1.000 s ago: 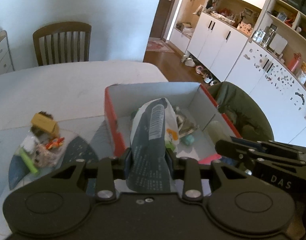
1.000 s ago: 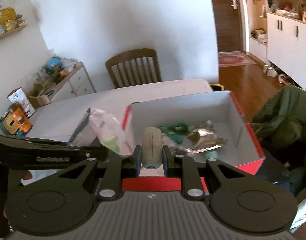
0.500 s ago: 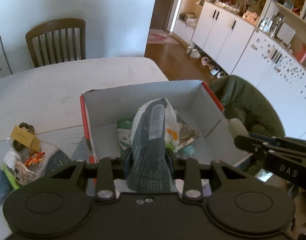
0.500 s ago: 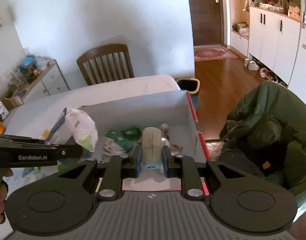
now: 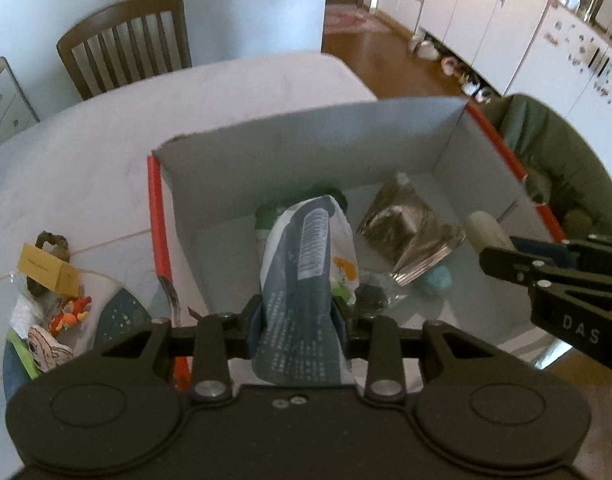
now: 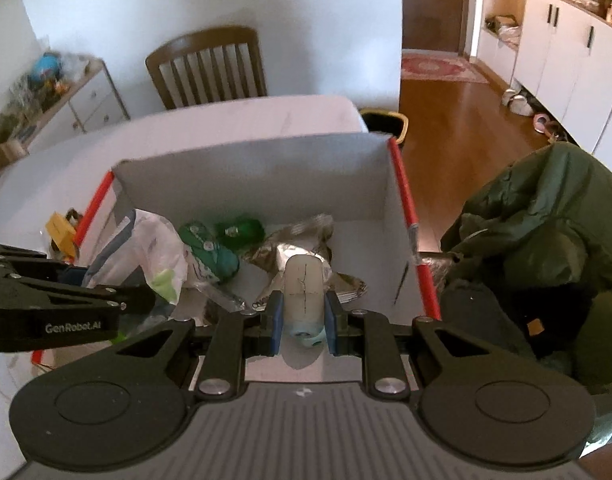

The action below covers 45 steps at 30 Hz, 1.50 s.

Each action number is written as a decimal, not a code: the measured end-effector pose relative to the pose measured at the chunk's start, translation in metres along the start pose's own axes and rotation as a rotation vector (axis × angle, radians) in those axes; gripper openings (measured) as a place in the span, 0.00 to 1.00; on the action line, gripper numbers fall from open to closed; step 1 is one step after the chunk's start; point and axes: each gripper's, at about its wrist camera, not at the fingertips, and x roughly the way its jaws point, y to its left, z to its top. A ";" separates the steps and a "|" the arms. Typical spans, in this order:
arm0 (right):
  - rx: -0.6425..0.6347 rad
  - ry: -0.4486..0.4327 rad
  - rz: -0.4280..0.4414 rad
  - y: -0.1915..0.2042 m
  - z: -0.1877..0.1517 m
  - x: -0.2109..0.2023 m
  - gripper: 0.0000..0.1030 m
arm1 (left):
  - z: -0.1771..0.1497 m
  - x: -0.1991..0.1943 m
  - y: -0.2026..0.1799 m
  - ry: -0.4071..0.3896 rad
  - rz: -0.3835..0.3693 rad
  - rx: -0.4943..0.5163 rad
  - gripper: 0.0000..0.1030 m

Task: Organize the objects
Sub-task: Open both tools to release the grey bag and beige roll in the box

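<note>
**Both tongs loaded above the red-edged box**

Packet and tube are each held over the open cardboard box, a white-walled carton with red rims that sits on the pale table. The left gripper has its jaws closed against the sides of a grey-and-white snack packet, which stands upright between them above the near-left part of the box. The right gripper is clamped on a cream-coloured tube with a pale blue end, held upright over the near-right part of the box.

Inside the box lie a crumpled silver foil bag, a green-and-white packet, a dark green item against the far wall, and a small teal object just beside the foil. The foil bag lies directly beyond the tube in the right wrist view.

Left of the box, on the table, a clutter of small things remains: a yellow-brown carton, an orange toy and a dark blue patterned piece. A wooden chair stands at the far side of the table, and a green jacket is heaped close to the box's right wall.
</note>
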 end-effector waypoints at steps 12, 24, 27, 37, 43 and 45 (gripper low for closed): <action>-0.084 0.108 0.016 0.012 -0.003 0.043 0.20 | 0.004 0.023 -0.009 0.085 0.041 0.059 0.33; -0.113 0.145 0.008 0.009 -0.006 0.058 0.20 | 0.005 0.045 -0.018 0.177 0.041 0.107 0.33; -0.116 0.139 0.014 0.006 -0.007 0.058 0.20 | 0.005 0.048 -0.019 0.185 0.042 0.118 0.36; -0.112 0.117 0.038 0.001 -0.009 0.044 0.20 | 0.002 0.042 -0.021 0.163 0.034 0.112 0.46; -0.096 0.086 0.061 -0.002 -0.007 0.026 0.21 | 0.001 0.032 -0.026 0.120 0.040 0.121 0.56; -0.093 0.073 0.068 -0.003 -0.007 0.018 0.21 | 0.000 0.025 -0.027 0.101 0.037 0.120 0.56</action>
